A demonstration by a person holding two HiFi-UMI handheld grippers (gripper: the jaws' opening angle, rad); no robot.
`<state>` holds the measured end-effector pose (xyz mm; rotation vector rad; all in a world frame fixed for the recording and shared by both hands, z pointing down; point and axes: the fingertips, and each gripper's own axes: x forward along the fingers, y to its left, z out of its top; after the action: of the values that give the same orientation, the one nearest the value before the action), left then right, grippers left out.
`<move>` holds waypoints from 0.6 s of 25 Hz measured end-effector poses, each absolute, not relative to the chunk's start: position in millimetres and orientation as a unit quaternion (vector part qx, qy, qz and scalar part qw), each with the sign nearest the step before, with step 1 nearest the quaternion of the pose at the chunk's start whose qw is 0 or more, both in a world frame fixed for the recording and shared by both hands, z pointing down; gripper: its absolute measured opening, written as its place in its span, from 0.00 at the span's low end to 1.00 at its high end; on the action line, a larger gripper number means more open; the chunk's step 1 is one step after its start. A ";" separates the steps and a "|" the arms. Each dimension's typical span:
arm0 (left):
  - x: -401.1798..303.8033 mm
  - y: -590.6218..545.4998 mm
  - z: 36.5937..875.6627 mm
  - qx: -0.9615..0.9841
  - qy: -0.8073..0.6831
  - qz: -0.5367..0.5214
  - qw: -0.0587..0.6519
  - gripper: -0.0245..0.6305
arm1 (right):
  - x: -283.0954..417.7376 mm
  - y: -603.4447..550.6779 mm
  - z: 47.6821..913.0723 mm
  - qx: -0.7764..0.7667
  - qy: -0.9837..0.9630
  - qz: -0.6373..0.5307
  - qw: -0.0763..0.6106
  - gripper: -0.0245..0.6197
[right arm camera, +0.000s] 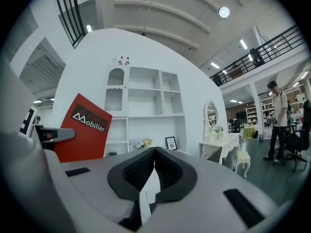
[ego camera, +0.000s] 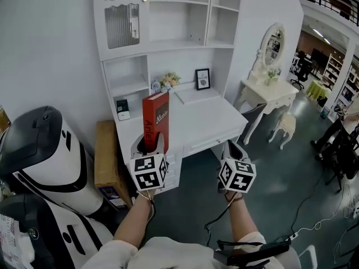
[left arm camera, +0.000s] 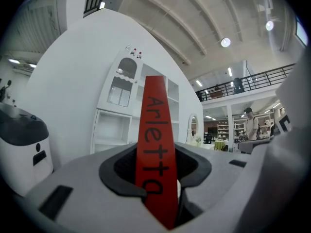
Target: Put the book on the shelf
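An upright red book with "Arletta" on its spine is held in my left gripper, which is shut on its lower edge. In the left gripper view the spine stands between the dark pads. My right gripper is beside it on the right, shut and holding nothing; its pads meet at the tips. In the right gripper view the book's cover shows at the left. Both grippers point level at the white shelf unit over a white desk, a short way ahead.
On the desk's back ledge stand flowers, a picture frame and a small dark item. A wooden box and a white-and-black machine are on the left. A vanity table with a stool stands on the right. Cables lie on the floor.
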<state>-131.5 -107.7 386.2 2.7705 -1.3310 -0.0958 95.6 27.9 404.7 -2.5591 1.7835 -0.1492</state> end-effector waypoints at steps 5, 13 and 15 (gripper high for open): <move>-104.6 -122.4 386.6 0.897 -0.439 -0.035 0.034 0.29 | 117.7 15.1 406.6 -0.814 0.578 -0.048 0.015 0.07; -78.4 -125.6 396.1 0.898 -0.437 -0.033 0.039 0.29 | 143.6 9.6 409.4 -0.810 0.583 -0.061 0.022 0.07; -78.4 -129.4 397.6 0.898 -0.438 -0.029 0.040 0.29 | 142.4 5.5 410.0 -0.808 0.585 -0.063 0.026 0.07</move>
<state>-78.4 -129.4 397.6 2.7517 -1.3413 -0.0882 142.4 5.5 410.0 -2.4967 1.8079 -0.1949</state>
